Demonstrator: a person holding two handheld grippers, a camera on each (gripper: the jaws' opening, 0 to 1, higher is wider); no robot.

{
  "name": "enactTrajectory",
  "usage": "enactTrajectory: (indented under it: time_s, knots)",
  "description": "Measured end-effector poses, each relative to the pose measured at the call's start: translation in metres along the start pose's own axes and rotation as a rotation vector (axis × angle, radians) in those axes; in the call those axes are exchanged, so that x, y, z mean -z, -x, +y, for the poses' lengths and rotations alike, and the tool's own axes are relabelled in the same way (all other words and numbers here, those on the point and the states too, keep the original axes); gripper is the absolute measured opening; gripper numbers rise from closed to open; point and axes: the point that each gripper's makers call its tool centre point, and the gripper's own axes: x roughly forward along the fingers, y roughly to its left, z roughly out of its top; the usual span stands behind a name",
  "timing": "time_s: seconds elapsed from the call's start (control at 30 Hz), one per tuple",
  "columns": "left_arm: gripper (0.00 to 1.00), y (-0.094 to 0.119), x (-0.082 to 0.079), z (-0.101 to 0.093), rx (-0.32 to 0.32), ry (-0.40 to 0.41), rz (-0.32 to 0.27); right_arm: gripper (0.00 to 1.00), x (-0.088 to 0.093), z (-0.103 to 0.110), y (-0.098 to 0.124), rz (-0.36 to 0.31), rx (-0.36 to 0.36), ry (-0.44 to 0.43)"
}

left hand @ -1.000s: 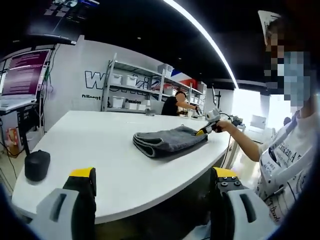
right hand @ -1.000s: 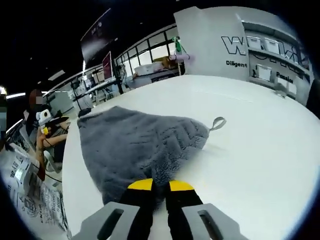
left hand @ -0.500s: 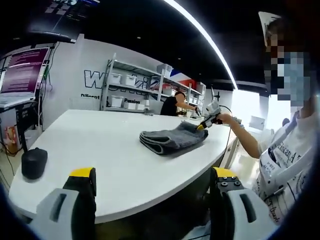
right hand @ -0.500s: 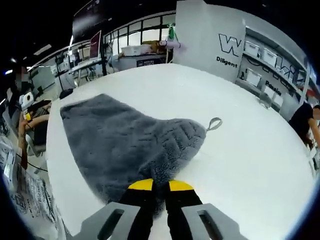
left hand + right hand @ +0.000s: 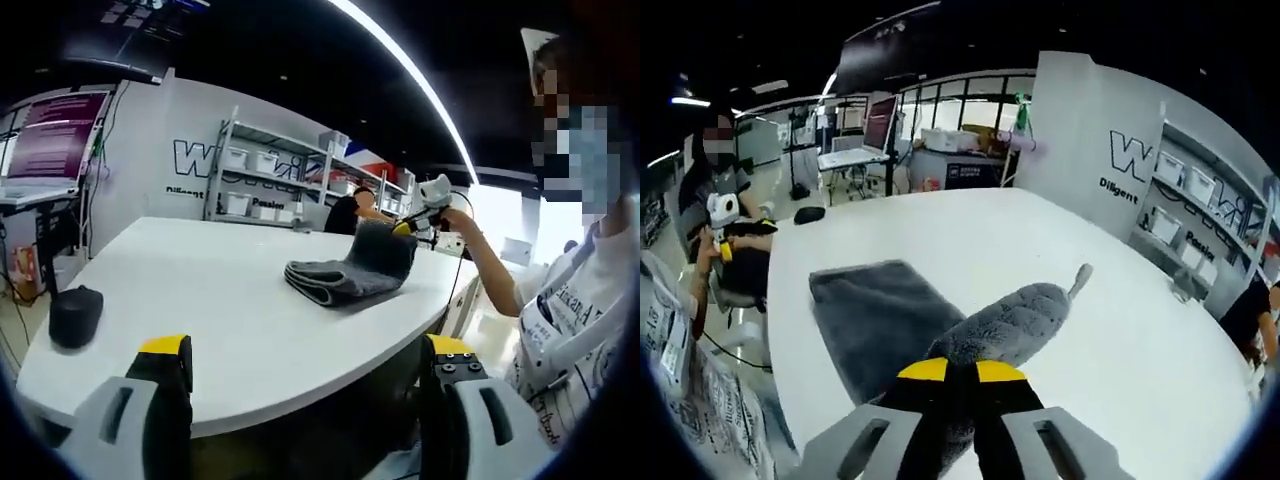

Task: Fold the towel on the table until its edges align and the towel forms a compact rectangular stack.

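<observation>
Grey plush towel point(image 5: 890, 320) partly lifted off white table point(image 5: 1140, 340).
Right gripper point(image 5: 951, 372) clamps its raised edge at 6 o'clock; left gripper point(image 5: 305, 352) held agape off the table edge.

The right gripper point(image 5: 951, 372) pinches the grey towel point(image 5: 890, 320) between closed jaws. One end rises off the white table point(image 5: 1120, 340), its hanging loop point(image 5: 1080, 279) up; the rest lies flat.
</observation>
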Motion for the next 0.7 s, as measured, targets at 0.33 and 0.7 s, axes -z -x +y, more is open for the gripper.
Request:
enactTrajectory:
  time_s: [0.33, 0.7]
  knots:
    - [0.99, 0.011, 0.001, 0.005, -0.019, 0.009, -0.011, 0.07, -0.056, 0.046, -0.038, -0.049, -0.113, 0.072]
    - [0.99, 0.016, 0.004, 0.011, -0.039, 0.021, -0.014, 0.07, -0.077, 0.093, -0.094, -0.038, -0.25, 0.097]
